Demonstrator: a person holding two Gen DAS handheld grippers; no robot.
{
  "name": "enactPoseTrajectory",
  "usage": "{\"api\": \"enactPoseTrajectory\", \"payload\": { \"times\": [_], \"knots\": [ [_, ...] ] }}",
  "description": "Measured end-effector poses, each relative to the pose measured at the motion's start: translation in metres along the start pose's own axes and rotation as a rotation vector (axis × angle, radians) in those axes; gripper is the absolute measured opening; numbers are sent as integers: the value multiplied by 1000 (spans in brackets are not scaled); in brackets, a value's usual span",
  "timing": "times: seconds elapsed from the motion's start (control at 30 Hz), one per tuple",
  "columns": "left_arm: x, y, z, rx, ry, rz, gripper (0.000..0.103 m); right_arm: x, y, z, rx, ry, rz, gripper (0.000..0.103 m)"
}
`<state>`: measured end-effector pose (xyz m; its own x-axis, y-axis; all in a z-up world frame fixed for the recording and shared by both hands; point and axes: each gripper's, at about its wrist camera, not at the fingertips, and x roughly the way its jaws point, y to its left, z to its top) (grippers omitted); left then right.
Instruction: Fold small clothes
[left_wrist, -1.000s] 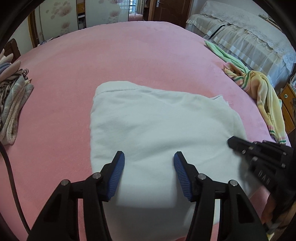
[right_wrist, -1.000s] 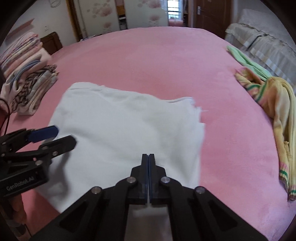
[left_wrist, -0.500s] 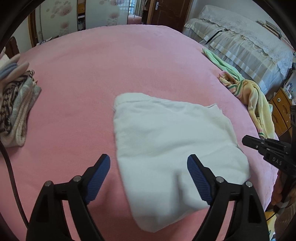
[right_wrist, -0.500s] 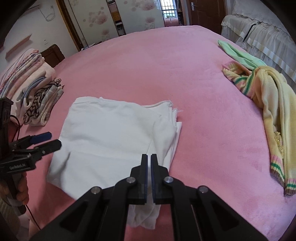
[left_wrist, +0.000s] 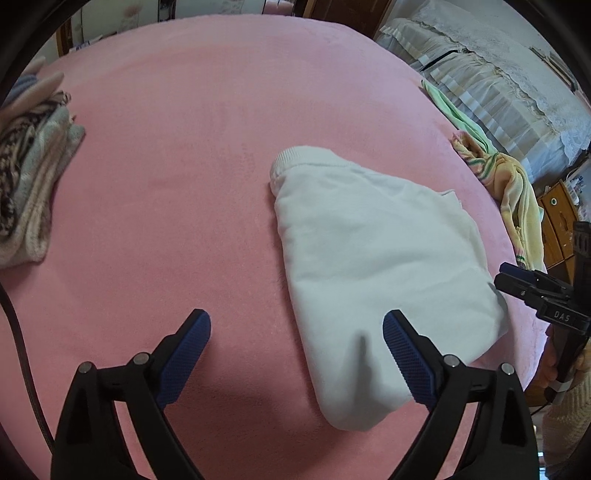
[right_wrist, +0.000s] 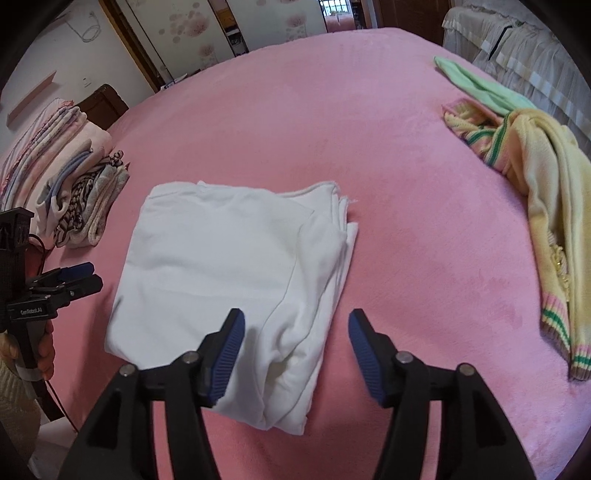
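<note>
Lying below parted fingers (right_wrist: 229, 343): white garment (right_wrist: 229, 251)

The left tool (right_wrist: 70, 282) reads "GenRobot.AI" (right tool (left_wrist: 532, 291): "DAS").

- The white garment (right_wrist: 236, 266) lies folded on the pink blanket (right_wrist: 388, 147), layered edges stacked along its right side.
- The right gripper (right_wrist: 295, 347) hangs over the garment's near right corner; its jaws have just been opening, blue pads clear of the cloth, the corner lying below between them.
- Left of the garment, the left gripper (right_wrist: 79, 278) shows side-on, held by a hand (right_wrist: 44, 347); its jaw gap seems wide but is hard to judge.
- Beyond the garment's left edge sits a stack of folded clothes (right_wrist: 70, 192).
- Well right of the garment sprawls a yellow striped sweater (right_wrist: 546, 192), a green cloth (right_wrist: 476, 85) behind it.
</note>
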<state>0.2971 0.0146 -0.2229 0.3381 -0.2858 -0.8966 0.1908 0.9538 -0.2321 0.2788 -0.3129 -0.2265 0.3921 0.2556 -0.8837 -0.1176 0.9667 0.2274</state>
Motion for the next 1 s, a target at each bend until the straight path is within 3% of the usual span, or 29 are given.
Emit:
{"api": "enactPoseTrajectory", "payload": {
  "times": [0.17,0.37,0.8,0.87,0.9,0.93,0.97,1.0],
  "knots": [
    [26,2,3,-6,73,-55,94,18,-12,-1,62,32,42,64],
    [47,2,4,-36,100,-93,94,35,-24,-3,126,66,112,65],
    [73,-11,5,-37,91,-171,96,65,-27,3,161,96,266,67],
    [75,-13,6,-34,88,-177,95,66,-26,3,153,95,275,64],
    [75,-15,6,-31,85,-184,91,66,-25,3,147,92,277,62],
    [75,-17,6,-28,84,-193,87,65,-24,3,139,84,279,52],
    [75,-21,7,-24,84,-206,77,65,-22,3,131,76,275,46],
    [75,-24,7,-22,84,-214,74,64,-20,4,123,71,265,44]
  ]
}}
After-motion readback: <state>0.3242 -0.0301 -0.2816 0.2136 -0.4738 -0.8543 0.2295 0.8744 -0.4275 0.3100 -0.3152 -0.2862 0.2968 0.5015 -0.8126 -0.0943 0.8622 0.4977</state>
